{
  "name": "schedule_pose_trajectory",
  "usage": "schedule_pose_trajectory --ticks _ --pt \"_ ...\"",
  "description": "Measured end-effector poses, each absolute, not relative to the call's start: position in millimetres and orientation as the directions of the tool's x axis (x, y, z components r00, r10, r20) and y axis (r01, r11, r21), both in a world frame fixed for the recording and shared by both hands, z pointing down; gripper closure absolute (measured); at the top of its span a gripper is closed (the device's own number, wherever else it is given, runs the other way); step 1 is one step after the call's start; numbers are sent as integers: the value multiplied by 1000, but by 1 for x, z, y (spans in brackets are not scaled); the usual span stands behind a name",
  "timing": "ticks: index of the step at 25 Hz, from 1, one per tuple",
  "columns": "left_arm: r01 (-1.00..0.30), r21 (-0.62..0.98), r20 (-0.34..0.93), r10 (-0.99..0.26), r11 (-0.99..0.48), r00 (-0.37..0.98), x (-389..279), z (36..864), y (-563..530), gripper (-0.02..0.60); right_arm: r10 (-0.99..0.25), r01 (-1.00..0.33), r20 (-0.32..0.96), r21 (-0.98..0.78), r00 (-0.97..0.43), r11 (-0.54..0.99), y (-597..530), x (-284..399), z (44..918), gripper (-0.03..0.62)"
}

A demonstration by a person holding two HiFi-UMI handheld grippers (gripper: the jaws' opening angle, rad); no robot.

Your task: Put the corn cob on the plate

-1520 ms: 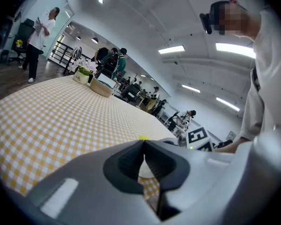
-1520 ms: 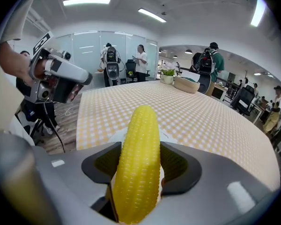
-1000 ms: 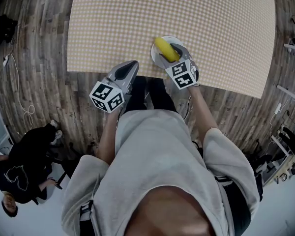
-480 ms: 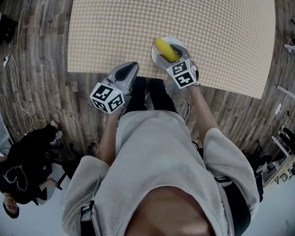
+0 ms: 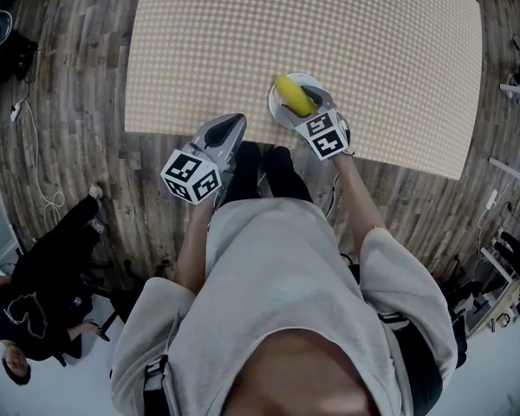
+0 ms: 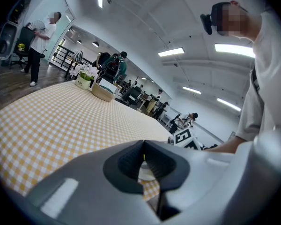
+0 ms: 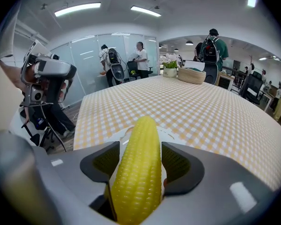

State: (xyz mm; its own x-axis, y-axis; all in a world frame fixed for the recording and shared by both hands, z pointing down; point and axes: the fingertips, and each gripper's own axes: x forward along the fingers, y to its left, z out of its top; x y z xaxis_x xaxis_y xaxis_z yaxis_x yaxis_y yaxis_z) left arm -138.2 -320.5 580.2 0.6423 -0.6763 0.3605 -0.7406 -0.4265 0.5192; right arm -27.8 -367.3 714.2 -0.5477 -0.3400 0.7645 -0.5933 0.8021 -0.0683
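The right gripper (image 7: 140, 159) jaws have just been opening and stand released around the corn cob (image 5: 292, 94), which lies on the plate (image 5: 313, 83) at the near edge of the table (image 5: 347, 24); the left gripper (image 6: 144, 159) is clenched on nothing

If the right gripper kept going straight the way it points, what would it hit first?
Probably the plate just beneath its tips. The right hand-held gripper slants down at it; its jaws have just been opening, with the corn cob between them, already on the plate.
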Motion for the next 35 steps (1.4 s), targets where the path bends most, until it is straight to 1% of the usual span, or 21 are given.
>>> schedule_pose_trajectory --ticks 2,4,5,7,10,12,19,22,28,35 --pt "-741 516 357 -678 -430 642 -138 576 -320 574 -344 -588 759 -63 -553 806 -367 -28 710 277" --pt "-741 513 353 -680 -433 643 -136 573 -318 574 -360 -585 747 -47 -559 810 -368 -29 704 261" --pt "-740 513 351 -680 -435 644 -135 573 -317 574 -376 -589 737 -37 -562 807 -370 -29 701 264" --pt "-739 512 349 -679 -439 646 -134 573 -315 574 -397 -601 724 -30 -564 799 -372 -28 695 291" --pt "-738 510 349 -678 -442 647 -130 574 -314 574 -402 -609 720 -36 -566 792 -371 -26 686 292" --pt "-738 506 345 -679 -447 648 -128 572 -313 574 -426 -617 707 -19 -565 787 -372 -22 677 306" --pt "-735 471 314 -685 -488 657 -118 550 -314 574 -509 -656 668 41 -543 754 -369 -3 656 481" --pt "-732 450 297 -687 -512 663 -113 540 -316 574 -561 -702 634 38 -533 711 -371 7 641 535" --pt "-721 413 270 -682 -556 680 -88 516 -315 574 -612 -729 570 32 -548 684 -362 18 608 590" --pt "-707 341 229 -675 -620 702 -49 490 -321 574 -668 -730 476 76 -572 679 -366 35 569 594"
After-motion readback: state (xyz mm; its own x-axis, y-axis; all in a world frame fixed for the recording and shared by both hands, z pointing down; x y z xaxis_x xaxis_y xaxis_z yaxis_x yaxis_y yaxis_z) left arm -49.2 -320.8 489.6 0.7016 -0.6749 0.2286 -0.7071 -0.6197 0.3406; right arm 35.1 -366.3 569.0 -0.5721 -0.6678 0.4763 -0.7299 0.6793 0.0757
